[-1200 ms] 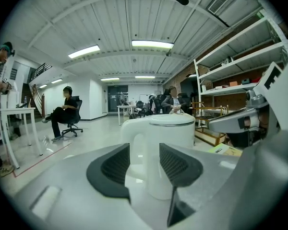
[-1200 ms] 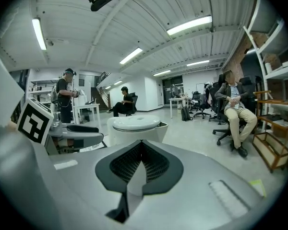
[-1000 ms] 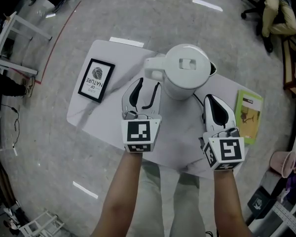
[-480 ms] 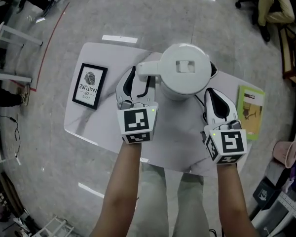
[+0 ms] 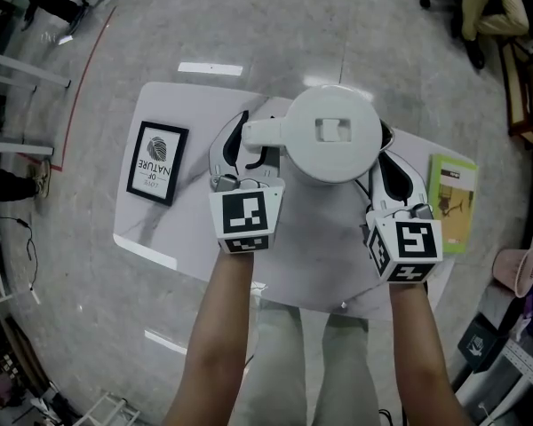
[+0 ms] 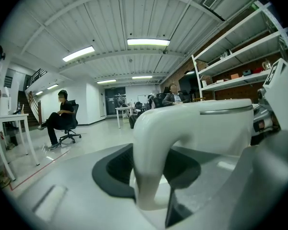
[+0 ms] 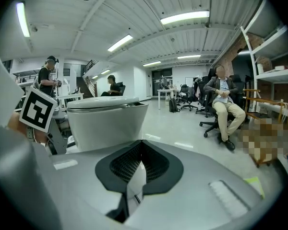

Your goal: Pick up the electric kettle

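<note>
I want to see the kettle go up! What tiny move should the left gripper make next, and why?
Probably raise the left gripper straight up a little. Its fingers clasp the electric kettle by its handle, so the hold looks ready. The right gripper is shut and empty beside it.

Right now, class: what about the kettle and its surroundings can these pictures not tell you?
- Underside of the kettle: head view, covered by its own lid.
- Tips of the left hand-held gripper: head view, tucked under the handle.
- Print on the green booklet: head view, too small.
</note>
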{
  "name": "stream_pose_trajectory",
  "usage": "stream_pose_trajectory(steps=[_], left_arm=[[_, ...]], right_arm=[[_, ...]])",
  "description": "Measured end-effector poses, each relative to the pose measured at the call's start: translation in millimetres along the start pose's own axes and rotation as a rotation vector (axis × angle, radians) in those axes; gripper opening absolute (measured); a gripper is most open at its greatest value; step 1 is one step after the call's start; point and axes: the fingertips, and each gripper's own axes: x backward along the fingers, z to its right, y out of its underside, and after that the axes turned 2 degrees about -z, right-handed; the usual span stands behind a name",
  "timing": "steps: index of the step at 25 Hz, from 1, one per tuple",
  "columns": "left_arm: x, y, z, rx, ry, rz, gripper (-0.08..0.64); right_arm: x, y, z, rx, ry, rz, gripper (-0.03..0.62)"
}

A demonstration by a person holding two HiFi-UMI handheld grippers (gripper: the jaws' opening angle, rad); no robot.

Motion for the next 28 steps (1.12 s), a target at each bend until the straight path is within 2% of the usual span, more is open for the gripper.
stream_pose_trajectory(steps=[1,7,17,28], left_arm=[[0,0,1,-0.001,0.004,0.002,0.135],[-1,1,1,-0.004,-0.006,-0.005,0.127],[-2,-6,-6,0.089,-0.082,0.003,0.129],[14,-48,-12,0.09,-0.103,0.056,0.13]], right_arm=[[-1,-1,1,0.003,0.003,-0.003,0.021],[2,7,2,0.0,0.01,-0.026,0.023],[7,5,3,0.006,0.006,-0.035,0.021],[21,-18,-3,0.003,-0.016,-0.011,0.023]])
